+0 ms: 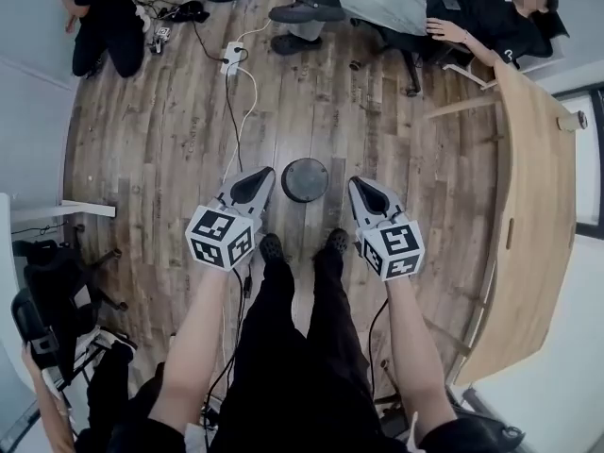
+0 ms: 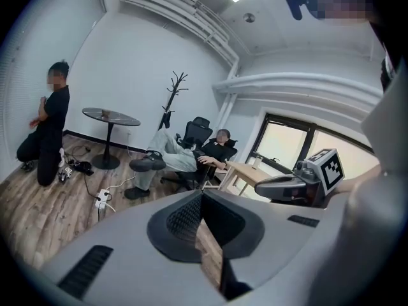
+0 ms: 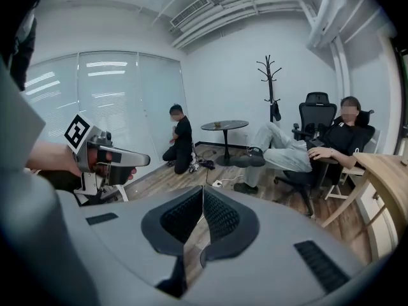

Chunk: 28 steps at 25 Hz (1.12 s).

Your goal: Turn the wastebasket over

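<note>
The wastebasket [image 1: 304,179], small, round and dark, stands on the wood floor just ahead of the person's shoes, seen from above. My left gripper [image 1: 262,179] hangs to its left and my right gripper [image 1: 357,189] to its right, both above the floor and apart from it. Each is shut with nothing between its jaws. In the left gripper view the left gripper [image 2: 201,196] shows its pads meeting, with the right gripper [image 2: 299,183] beside it. In the right gripper view the right gripper [image 3: 203,193] is shut too, and the left gripper [image 3: 108,158] is at the left. The wastebasket is hidden in both gripper views.
A light wooden desk [image 1: 528,206] runs along the right. A white power strip [image 1: 231,57] with cables lies further out on the floor. A person sits in an office chair [image 1: 406,3] at the back, another kneels at the back left [image 1: 99,17]. Black gear [image 1: 47,291] stands at the left.
</note>
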Available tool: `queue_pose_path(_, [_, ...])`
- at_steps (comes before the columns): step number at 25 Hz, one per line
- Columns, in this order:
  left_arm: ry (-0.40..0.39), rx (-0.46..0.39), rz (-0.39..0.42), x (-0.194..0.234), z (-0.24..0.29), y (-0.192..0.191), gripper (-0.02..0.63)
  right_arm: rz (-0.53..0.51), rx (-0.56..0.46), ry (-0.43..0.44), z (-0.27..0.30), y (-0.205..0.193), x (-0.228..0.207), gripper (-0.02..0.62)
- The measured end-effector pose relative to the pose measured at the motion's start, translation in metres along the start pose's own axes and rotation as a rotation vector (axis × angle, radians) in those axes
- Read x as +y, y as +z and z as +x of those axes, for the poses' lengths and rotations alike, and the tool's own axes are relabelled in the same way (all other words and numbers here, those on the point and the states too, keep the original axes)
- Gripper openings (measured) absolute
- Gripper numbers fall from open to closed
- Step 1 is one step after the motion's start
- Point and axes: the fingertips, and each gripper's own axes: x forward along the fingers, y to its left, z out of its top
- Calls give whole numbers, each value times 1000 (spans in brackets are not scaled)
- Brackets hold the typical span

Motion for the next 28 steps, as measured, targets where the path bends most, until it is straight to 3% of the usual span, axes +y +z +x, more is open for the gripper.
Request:
queue_pose_path(4, [26, 43, -40, 25, 36, -49, 17, 9, 67, 30, 44, -53, -19, 32])
queue_pose_path(11, [57, 186, -83, 80, 109, -190, 17, 68, 178, 41, 129, -193, -51, 32])
queue_pose_path(22, [55, 318, -133, 138, 182, -367, 21, 137, 292, 17, 225, -363, -88, 36])
queue_pose_path(23, [58, 336, -133, 146, 191, -384, 44, 154, 306, 25, 236, -378, -91, 54])
queue_pose_path(24, [61, 355, -131, 155, 201, -401, 133, 170, 320, 37, 248, -393, -94, 134])
queue_pose_path(25, [64, 372, -130, 165, 211, -417, 163, 180, 334, 48, 261, -408, -97, 216])
queue_pose_path(26, [64, 384, -134, 174, 222, -432, 166, 183, 348, 57, 274, -422, -100, 241])
queue_pose_path(28, [53, 405, -156, 189, 239, -458, 233, 188, 376, 71, 295, -449, -106, 273])
